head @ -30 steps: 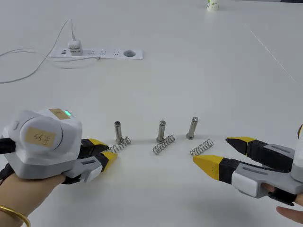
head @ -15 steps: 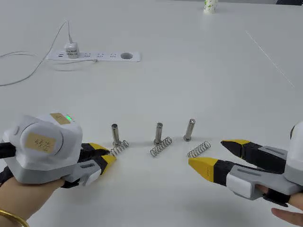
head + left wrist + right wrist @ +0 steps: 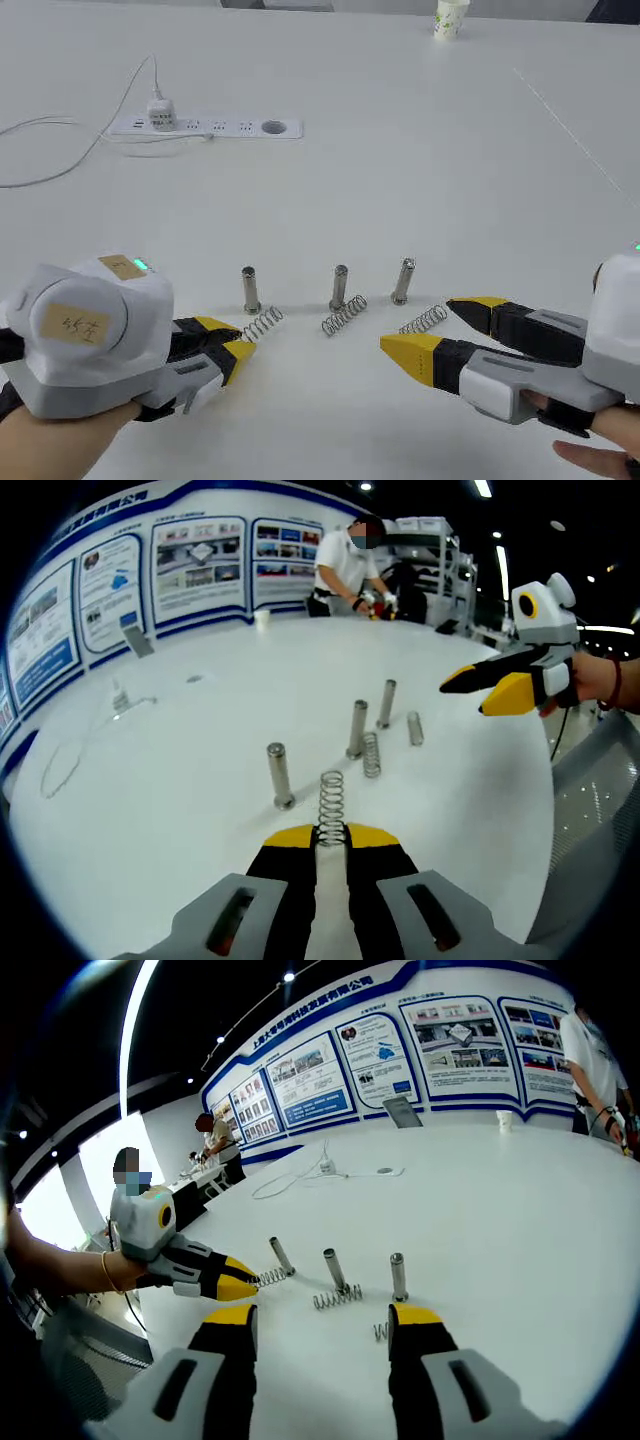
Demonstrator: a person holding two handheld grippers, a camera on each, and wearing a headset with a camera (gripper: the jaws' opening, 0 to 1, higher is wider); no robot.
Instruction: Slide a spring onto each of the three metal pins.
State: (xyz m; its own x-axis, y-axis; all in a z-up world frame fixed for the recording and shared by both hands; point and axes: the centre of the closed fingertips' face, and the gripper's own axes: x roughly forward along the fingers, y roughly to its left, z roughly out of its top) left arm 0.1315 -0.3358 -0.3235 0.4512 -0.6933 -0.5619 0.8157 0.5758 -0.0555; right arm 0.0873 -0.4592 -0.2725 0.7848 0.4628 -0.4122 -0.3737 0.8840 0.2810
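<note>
These springs are light, thin-wire coils that will squash or ping away if I pinch hard, so I judge the place to hold is across the coils near one end, gently, leaving the far mouth free to go over a pin head. My left gripper [image 3: 331,837] has its jaws drawn in to a narrow gap on the near end of the left spring [image 3: 331,798], which lies on the white table [image 3: 420,170] to the left of the middle pin [image 3: 340,287], just on my side of the left pin [image 3: 279,775]. My right gripper [image 3: 320,1315] is spread wide, its jaws either side of the right spring [image 3: 424,319], which lies to the right of the middle pin and in front of the right pin [image 3: 404,280]. The middle spring [image 3: 344,314] lies at the foot of the middle pin, touching or almost. All three pins stand upright and bare. The yellow tips hide the pinched coils, so I cannot judge how firm my hold is. In the right gripper view a jaw tip covers most of the right spring. Whether the pins are fixed or standing loose I cannot tell.
</note>
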